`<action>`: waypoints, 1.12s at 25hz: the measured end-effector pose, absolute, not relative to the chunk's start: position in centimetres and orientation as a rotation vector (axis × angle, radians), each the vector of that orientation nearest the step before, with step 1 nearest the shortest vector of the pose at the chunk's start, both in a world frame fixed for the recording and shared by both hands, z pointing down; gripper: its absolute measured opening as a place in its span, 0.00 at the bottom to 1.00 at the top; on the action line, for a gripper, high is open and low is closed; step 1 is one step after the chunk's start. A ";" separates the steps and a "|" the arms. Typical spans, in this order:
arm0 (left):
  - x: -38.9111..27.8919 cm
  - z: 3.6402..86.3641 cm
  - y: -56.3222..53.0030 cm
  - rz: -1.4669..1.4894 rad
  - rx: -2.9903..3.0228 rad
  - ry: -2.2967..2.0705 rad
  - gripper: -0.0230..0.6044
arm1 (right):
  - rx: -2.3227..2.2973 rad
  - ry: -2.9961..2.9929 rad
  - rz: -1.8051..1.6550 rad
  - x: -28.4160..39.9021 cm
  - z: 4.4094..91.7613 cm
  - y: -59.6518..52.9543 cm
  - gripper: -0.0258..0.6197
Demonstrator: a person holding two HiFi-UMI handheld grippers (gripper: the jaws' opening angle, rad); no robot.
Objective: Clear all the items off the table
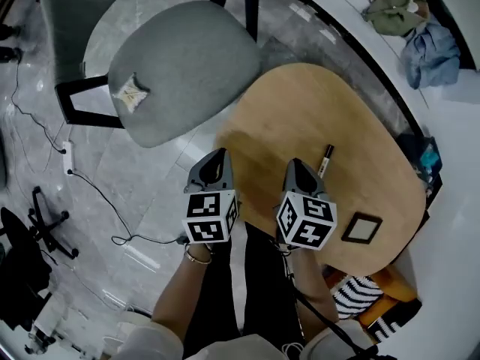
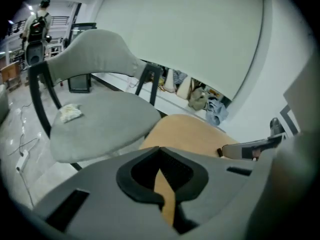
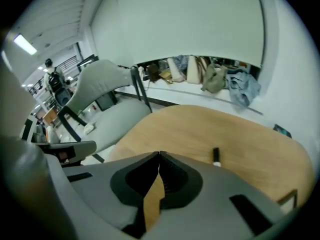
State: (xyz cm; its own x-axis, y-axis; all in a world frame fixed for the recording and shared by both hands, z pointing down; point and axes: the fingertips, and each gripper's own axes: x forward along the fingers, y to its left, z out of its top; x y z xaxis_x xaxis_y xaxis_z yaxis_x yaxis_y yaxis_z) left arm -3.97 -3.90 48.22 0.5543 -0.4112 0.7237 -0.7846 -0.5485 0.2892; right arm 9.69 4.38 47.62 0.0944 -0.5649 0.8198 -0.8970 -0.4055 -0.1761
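You hold the left hand-held gripper [image 1: 216, 157] and right hand-held gripper [image 1: 297, 165] closed and empty at the table's [image 1: 300, 103] near edge, likely staging, since the marker pen [image 1: 327, 160] mid-table and the square black frame [image 1: 362, 229] near its right edge lie untouched.

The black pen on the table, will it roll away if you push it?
Probably, if nudged sideways: the pen looks round and slim, lying flat on the smooth table. It looks stiff, so it likely won't bend. Being small and thin, it is probably light.
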 end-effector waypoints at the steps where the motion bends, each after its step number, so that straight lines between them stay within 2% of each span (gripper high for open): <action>1: -2.3 48.2 -2.8 0.818 2.200 -0.922 0.05 | 2.040 -1.400 1.259 11.0 47.7 6.2 0.08; 7: 5.3 48.6 3.0 0.942 2.276 -0.728 0.05 | 2.204 -1.196 1.377 17.2 48.4 15.1 0.08; 12: 8.6 49.5 6.5 1.043 2.349 -0.623 0.05 | 2.291 -1.118 1.427 19.2 48.9 18.7 0.08; 24: 10.0 50.2 7.0 1.088 2.379 -0.561 0.05 | 2.277 -1.201 1.498 18.9 50.6 18.1 0.08; 25: 9.6 50.3 6.8 1.091 2.374 -0.568 0.05 | 2.258 -1.232 1.508 18.7 51.0 17.8 0.13; 26: 9.3 50.5 6.7 1.093 2.369 -0.577 0.05 | 2.237 -1.261 1.518 18.6 51.3 17.4 0.32; 27: 9.0 50.7 6.5 1.094 2.363 -0.587 0.05 | 2.215 -1.280 1.522 18.5 51.6 17.2 0.37; 28: 8.7 50.8 6.3 1.094 2.358 -0.597 0.05 | 2.197 -1.289 1.516 18.5 51.8 17.0 0.37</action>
